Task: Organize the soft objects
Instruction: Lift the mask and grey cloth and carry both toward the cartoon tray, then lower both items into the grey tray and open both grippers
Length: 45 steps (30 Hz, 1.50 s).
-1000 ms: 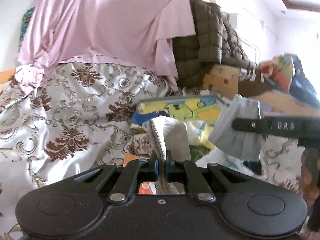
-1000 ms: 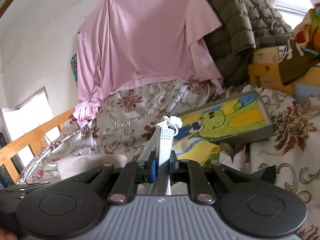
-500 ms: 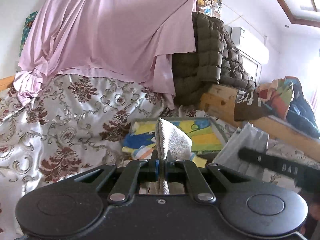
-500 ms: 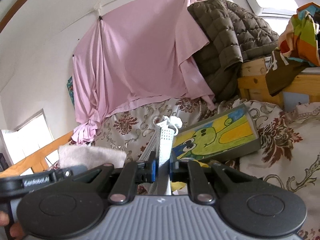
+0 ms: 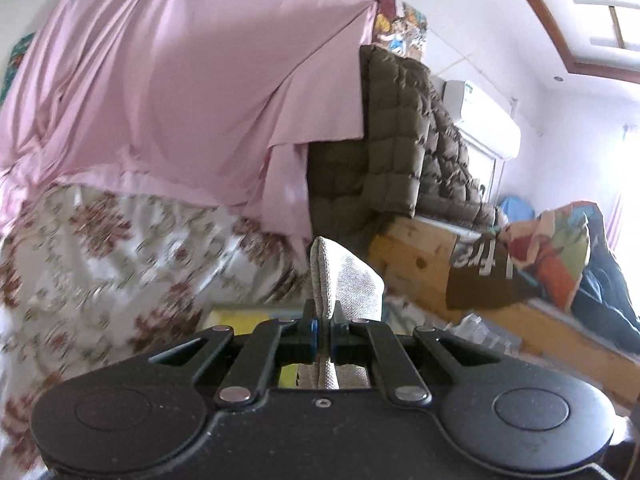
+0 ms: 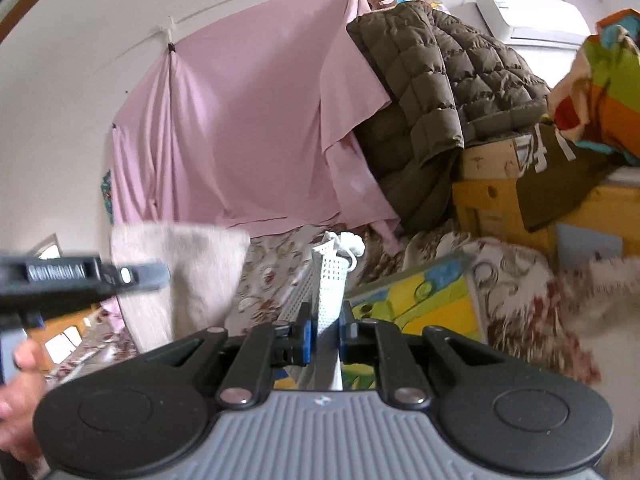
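My left gripper (image 5: 324, 326) is shut on a fold of beige woven cloth (image 5: 348, 284) that stands up between its pads, held above the bed. In the right wrist view that same cloth (image 6: 188, 276) hangs at the left from the left gripper (image 6: 160, 270), with a hand below it. My right gripper (image 6: 325, 326) is shut on a white mesh bag (image 6: 332, 280) with a drawstring knot at its top. A cartoon-printed yellow and green cushion (image 6: 424, 300) lies on the floral bedspread (image 6: 520, 292) beneath and to the right.
A pink sheet (image 5: 180, 92) hangs on the wall behind the bed. An olive quilted jacket (image 5: 400, 140) drapes over a wooden frame (image 5: 412, 256), with colourful clothes (image 5: 560, 256) piled at the right. An air conditioner (image 6: 532, 12) is mounted high on the wall.
Both grippers have risen and swung with their loads still held. The bed and cushion have sunk low in both views, and the left gripper with its cloth now shows higher in the right view.
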### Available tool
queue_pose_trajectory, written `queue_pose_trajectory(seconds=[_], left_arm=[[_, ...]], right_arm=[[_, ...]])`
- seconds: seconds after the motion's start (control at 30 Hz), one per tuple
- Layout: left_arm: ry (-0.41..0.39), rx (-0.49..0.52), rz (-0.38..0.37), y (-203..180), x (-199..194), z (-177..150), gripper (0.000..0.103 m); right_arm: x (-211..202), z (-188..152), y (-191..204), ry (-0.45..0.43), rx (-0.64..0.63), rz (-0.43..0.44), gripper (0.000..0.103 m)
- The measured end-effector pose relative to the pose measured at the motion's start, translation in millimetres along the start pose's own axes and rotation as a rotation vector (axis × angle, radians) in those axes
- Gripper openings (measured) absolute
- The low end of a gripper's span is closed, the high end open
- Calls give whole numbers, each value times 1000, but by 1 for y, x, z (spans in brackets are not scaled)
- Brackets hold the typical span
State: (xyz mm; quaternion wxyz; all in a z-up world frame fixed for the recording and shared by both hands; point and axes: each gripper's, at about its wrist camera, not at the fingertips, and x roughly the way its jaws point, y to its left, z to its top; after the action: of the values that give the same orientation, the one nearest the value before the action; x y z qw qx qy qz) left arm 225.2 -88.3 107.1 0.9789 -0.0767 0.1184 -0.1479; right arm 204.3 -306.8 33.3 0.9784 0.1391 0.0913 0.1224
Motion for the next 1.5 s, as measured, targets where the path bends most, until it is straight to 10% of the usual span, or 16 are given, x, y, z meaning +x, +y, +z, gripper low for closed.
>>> queue_pose_trajectory(seconds=[0.3, 0.6, 0.9, 1.5], left_arm=[[-30, 22, -4, -30, 126, 26, 5], [105, -11, 71, -30, 203, -20, 5], [203, 92, 142, -29, 222, -42, 9], [137, 93, 223, -10, 152, -19, 86]], right_arm=[[93, 0, -76, 78, 156, -43, 13], [126, -14, -98, 200, 139, -93, 17], [130, -18, -93, 232, 64, -189, 52], [84, -6, -55, 85, -72, -193, 103]])
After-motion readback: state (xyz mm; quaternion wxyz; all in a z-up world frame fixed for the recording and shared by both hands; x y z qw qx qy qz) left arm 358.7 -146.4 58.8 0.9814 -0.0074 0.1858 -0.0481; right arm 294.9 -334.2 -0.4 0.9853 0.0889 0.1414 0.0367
